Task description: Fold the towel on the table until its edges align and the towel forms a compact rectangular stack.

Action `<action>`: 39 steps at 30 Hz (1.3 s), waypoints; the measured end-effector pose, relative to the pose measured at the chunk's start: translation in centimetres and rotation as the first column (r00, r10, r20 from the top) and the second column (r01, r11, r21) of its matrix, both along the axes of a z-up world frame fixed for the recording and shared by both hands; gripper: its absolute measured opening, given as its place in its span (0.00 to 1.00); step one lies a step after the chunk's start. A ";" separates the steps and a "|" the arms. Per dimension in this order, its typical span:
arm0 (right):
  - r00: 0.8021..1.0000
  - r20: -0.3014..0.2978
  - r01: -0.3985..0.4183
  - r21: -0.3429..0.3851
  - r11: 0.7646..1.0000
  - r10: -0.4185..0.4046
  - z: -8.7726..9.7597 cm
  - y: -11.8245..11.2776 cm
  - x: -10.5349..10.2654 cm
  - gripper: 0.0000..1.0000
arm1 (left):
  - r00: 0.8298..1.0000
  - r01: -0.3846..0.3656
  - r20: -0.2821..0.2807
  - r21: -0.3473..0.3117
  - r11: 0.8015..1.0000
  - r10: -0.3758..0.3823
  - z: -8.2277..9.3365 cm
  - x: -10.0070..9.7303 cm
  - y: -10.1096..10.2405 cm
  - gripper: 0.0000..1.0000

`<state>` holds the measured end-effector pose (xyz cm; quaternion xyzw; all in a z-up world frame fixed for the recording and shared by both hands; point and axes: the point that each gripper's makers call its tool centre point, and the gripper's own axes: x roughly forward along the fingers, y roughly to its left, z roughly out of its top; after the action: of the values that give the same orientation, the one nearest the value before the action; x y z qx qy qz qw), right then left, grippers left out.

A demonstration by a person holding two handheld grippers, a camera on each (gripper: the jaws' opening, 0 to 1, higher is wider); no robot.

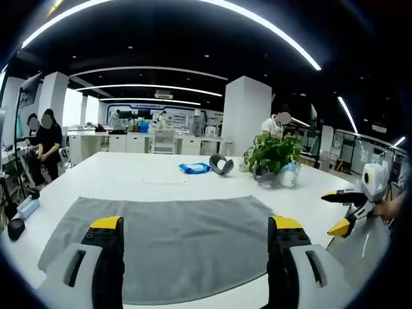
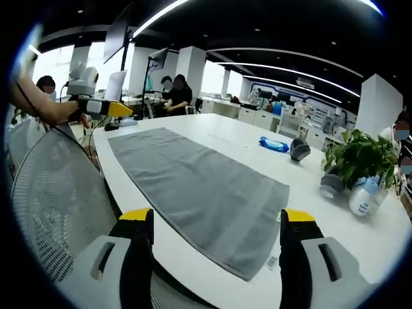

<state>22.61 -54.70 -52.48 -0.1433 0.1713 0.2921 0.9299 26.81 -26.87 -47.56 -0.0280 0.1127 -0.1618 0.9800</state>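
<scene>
The left gripper (image 1: 196, 228) hovers above the flat grey towel (image 1: 170, 248), jaws wide, holding nothing. The right gripper (image 2: 217, 221) hovers likewise, wide and empty; its near towel corner is hidden.

Left gripper view looks from the table's near long edge, straight across the flat towel (image 1: 174, 248), close above it. Right gripper view looks from the towel's end, along its length (image 2: 199, 193), slightly higher. Both share the towel, the white table (image 1: 148, 177) and the potted plant (image 2: 360, 161).
</scene>
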 end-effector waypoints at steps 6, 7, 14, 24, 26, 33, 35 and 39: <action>1.000 0.000 0.005 0.002 1.000 -0.005 0.0 -0.1 0.0 0.80 | 1.000 0.014 -0.014 0.005 1.000 -0.014 -0.3 -0.1 -0.3 0.95; 1.000 0.001 0.005 0.002 1.000 -0.005 0.0 -0.1 0.1 0.80 | 1.000 0.013 -0.015 0.006 1.000 -0.013 -0.3 0.0 -0.3 0.95; 1.000 -0.008 0.010 -0.004 1.000 -0.010 -0.2 -0.4 0.1 0.78 | 0.999 0.025 -0.029 0.012 1.000 -0.025 -0.6 0.0 -0.5 0.94; 0.999 -0.029 0.027 -0.008 1.000 -0.028 -0.6 -0.7 0.2 0.79 | 0.995 0.079 -0.060 0.003 0.997 -0.078 -1.1 -0.2 -1.7 0.92; 0.998 -0.046 0.032 -0.028 0.999 -0.033 -1.1 -0.9 0.1 0.79 | 0.993 0.100 -0.070 0.012 0.995 -0.099 -1.3 -0.3 -2.2 0.92; 0.998 -0.047 0.033 -0.071 0.997 -0.037 -1.2 -1.1 0.1 0.73 | 0.993 0.104 -0.050 -0.006 0.995 -0.104 -0.8 -0.3 -2.2 0.93; 0.997 -0.063 0.034 -0.077 0.996 -0.039 -1.5 -1.2 0.1 0.73 | 0.995 0.086 -0.054 0.007 0.996 -0.086 -1.0 -0.2 -1.6 0.92; 0.995 -0.085 0.044 -0.098 0.994 -0.053 -2.0 -1.4 0.1 0.72 | 0.994 0.085 -0.070 -0.006 0.996 -0.085 -1.2 0.0 -1.4 0.93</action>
<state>22.71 -56.11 -54.45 -0.1706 0.2291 0.2669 0.9204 26.79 -28.31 -48.81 -0.0304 0.1478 -0.2024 0.9676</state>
